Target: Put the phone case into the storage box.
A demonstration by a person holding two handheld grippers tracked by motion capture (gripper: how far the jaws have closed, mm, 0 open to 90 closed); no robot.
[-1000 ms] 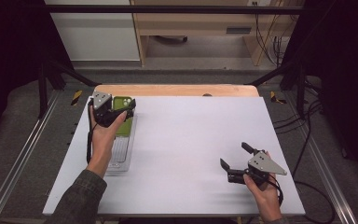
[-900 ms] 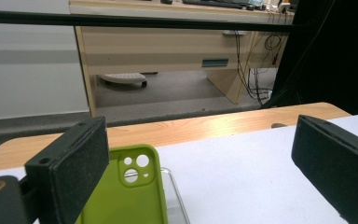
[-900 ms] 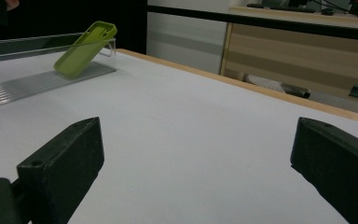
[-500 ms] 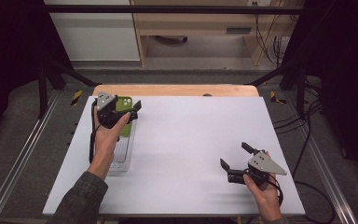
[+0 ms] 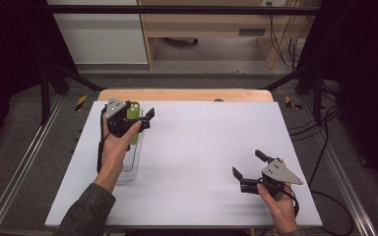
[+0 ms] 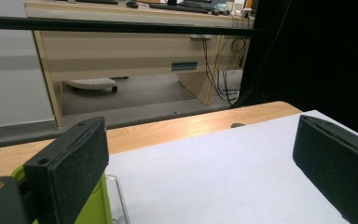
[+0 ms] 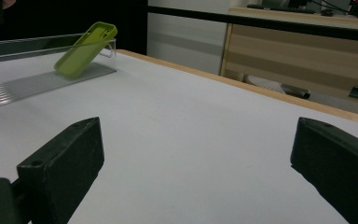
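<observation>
High view: the green phone case leans tilted in the far end of a clear plastic tray at the left side of the white table; in the right gripper view the same case rests with its upper end propped on the tray's far wall and its lower end on the ribbed floor. The left gripper hangs just over the case, jaws spread wide and gripping nothing; in the left gripper view one jaw stands right beside the case's green edge and the other is well out over bare table, so the case is not between them. Whether the near jaw touches the case cannot be told. The right gripper, likewise spread and empty, is held low over the near right part of the table, well apart from tray and case. Judged from this layout, the case sits in the tray with no grip on it, either just set down or not yet picked up. A wooden board borders the table's far edge.
</observation>
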